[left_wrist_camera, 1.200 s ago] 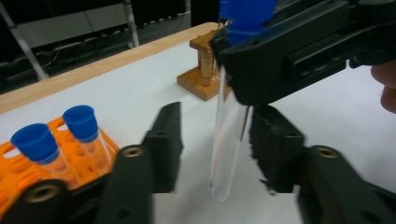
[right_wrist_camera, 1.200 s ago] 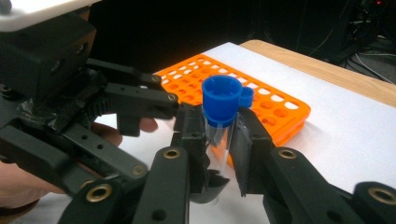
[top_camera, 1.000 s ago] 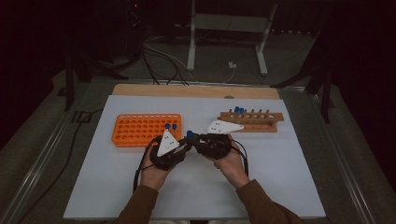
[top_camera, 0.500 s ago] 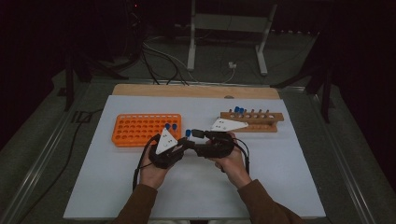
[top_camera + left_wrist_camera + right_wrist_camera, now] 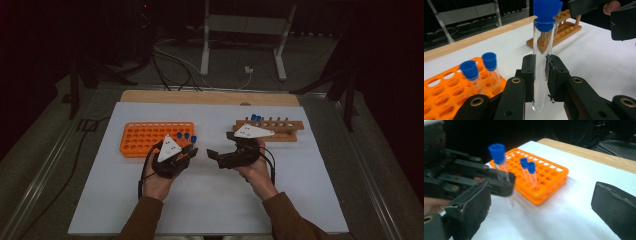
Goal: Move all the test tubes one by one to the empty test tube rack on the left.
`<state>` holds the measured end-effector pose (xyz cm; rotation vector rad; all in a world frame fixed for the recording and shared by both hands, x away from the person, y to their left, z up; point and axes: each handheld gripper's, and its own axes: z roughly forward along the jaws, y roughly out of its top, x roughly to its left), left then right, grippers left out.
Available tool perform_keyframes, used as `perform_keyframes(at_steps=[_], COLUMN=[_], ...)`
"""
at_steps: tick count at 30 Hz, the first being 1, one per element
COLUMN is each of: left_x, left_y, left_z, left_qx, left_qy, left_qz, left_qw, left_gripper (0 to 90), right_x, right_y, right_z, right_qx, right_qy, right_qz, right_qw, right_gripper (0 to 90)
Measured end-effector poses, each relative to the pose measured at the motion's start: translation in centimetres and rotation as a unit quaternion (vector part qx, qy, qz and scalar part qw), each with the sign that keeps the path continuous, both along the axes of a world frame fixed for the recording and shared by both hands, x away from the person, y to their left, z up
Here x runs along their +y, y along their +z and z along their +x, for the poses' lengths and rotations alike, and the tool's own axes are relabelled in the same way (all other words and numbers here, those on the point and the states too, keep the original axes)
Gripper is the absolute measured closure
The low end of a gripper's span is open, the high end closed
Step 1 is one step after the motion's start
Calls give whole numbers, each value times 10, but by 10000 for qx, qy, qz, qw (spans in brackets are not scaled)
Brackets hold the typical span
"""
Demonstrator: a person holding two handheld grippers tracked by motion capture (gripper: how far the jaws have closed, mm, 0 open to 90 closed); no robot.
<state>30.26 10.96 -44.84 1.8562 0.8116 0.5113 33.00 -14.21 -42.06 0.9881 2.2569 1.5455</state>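
High view: the left tool [image 5: 191, 148] sits at about 7 o'clock on the white tabletop [image 5: 300, 190], just in front of the orange rack [image 5: 145, 137]. It pinches a clear tube [image 5: 193, 140] with a blue cap, held near the rack's 4 o'clock corner. 2 more capped tubes [image 5: 182, 135] stand in that corner of the rack. The right tool [image 5: 216, 156] lies at 5 o'clock, pointing toward the left one, its jaws spread and holding nothing. Behind it, at 1 o'clock, a wooden rack [image 5: 280, 131] carries a few blue-capped tubes at its left end.

Left gripper view: the tube [image 5: 541, 62] stands upright, clamped around its lower half between the 2 black pads [image 5: 557, 75]. Its rounded bottom hangs free below them, above the tabletop. The 2 racked tubes [image 5: 481, 72] show at 9 o'clock, the wooden rack [image 5: 559, 30] at 1 o'clock.

Right gripper view: the right tool's jaws are wide apart. Between them the left tool [image 5: 504, 182] holds the tube [image 5: 500, 162] beside the orange rack [image 5: 549, 176].

The tube looks light, stiff and smooth, likely thin-walled, so it could slip or crack under a hard squeeze. A grip on the middle of the body, below the cap, seems safest; taking it by the cap risks pulling the cap off.
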Motion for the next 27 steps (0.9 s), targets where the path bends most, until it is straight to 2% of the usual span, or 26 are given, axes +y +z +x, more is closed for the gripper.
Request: perform_keyframes(at_steps=[6,13,20,27], left_x=[9,17,28,35], left_y=[3,6,8,6], left_z=[1,2,5,12], left_qx=[-25,-57,-115,-151], left_qy=[111,220,369,544], left_qz=[-90,-125,-184,-196], left_qw=[9999,9997,9991,9982], left_gripper=[779,779,779,779], right_x=[-7,-18,-29,-44], right_y=[-4,-8,-10,-14], right_z=[-1,-2,-6,-10], right_qx=[-19,-64,-221,-214], right_qy=[-99,-220,-407,-507], right_qz=[-162,-180,-368,-298], right_qw=[9998,9996,9983,9980], right_gripper=[0,0,0,0])
